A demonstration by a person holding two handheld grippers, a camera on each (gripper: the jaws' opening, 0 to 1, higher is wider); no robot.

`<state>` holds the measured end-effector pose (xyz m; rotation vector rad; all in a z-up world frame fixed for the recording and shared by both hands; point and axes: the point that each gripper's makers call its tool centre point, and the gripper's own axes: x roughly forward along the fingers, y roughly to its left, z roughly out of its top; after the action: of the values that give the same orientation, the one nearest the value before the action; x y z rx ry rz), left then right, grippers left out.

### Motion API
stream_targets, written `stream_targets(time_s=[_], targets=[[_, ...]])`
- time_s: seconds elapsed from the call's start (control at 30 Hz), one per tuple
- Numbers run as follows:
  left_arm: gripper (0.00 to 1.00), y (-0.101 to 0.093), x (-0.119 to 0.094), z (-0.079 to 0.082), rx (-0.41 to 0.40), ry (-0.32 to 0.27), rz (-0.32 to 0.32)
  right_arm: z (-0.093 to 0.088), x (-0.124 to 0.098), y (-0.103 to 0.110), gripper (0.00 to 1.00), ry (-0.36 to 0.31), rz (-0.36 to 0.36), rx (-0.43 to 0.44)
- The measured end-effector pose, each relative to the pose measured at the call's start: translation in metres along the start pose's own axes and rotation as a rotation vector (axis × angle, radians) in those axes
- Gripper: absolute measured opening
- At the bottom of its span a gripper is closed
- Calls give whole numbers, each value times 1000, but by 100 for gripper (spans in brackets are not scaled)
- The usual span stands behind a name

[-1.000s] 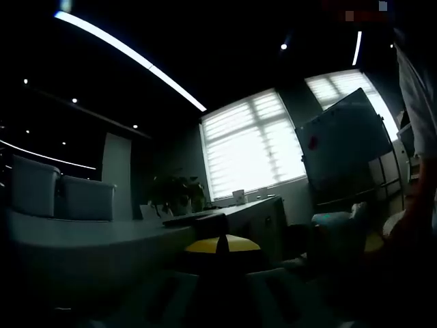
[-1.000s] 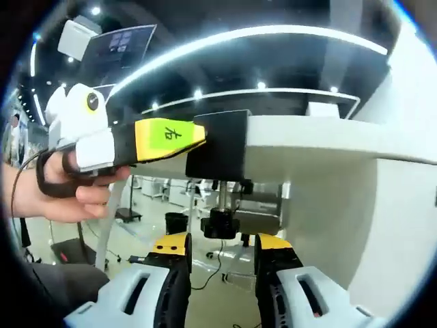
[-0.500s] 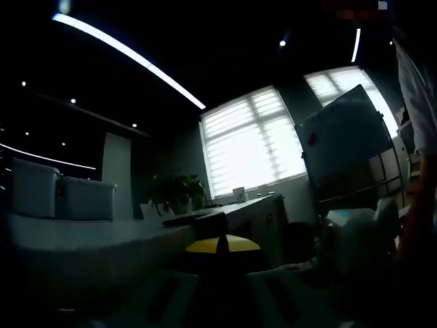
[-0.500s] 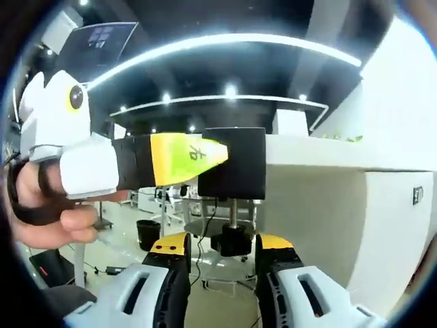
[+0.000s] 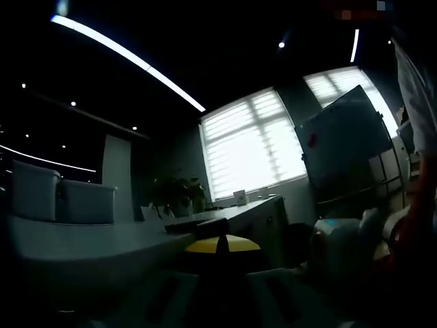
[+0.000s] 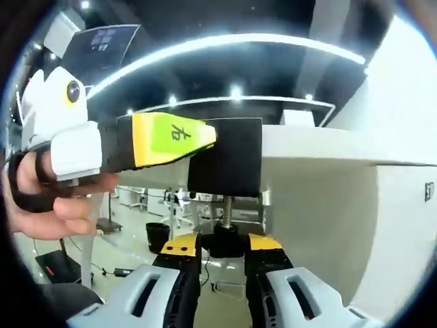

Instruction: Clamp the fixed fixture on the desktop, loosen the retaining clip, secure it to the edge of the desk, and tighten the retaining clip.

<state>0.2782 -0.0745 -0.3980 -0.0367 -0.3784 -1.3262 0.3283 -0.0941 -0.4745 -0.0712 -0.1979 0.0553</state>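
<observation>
The black clamp fixture [image 6: 229, 160] sits over the edge of the white desk [image 6: 321, 147]. Its threaded screw [image 6: 225, 207] hangs below, ending in a black knob [image 6: 224, 234]. In the right gripper view my right gripper [image 6: 223, 244] looks up from under the desk, its yellow-tipped jaws shut on that knob. My left gripper [image 6: 205, 134] comes in from the left, yellow jaws shut on the fixture's body. The left gripper view is dark. There my left gripper [image 5: 220, 244] has its yellow tips together just below the fixture's black top [image 5: 194, 223] on the desk [image 5: 82, 239].
A person's hand [image 6: 61, 205] holds the left gripper's handle. A whiteboard [image 5: 341, 143] stands at the right before bright windows [image 5: 252, 143]. A plant [image 5: 176, 191] and pale boxes [image 5: 34, 191] stand on the desk. Under the desk is open floor with a bin [image 6: 158, 236].
My right gripper's jaws have come closer together and now grip the knob. The right gripper view has shifted slightly. The left gripper keeps its hold on the fixture.
</observation>
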Motion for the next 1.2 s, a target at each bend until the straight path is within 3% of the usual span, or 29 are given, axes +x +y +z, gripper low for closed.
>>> stream_targets(time_s=[0.17,0.4,0.63,0.77,0.9,0.93,0.97,1.07,1.13,1.2], targets=[[1,0,1,-1,4,7,-5,-1,0,-3,23,-3,142,-47],[1,0,1,-1,6,8,-6,-3,2,1,23,0,322,-49],[1,1,1,-2,4,5,-7,-6,5,0,24,26,386,-33],[1,1,1,-1,4,5,-7,-5,0,3,25,18,323,7],[1,1,0,-1,3,3,-6,-5,-6,-3,29,0,171,38],[1,1,0,-1,2,3,-6,-6,-10,0,31,7,134,25],[1,1,0,-1,2,2,-5,-9,-12,-4,31,35,58,-77],[1,1,1,-1,5,2,1,-8,-14,-2,32,50,-62,-199],[1,1,1,-1,8,6,1,-4,-13,5,33,31,-80,-187],[1,1,1,-2,10,7,2,0,-15,0,34,32,-148,-203]])
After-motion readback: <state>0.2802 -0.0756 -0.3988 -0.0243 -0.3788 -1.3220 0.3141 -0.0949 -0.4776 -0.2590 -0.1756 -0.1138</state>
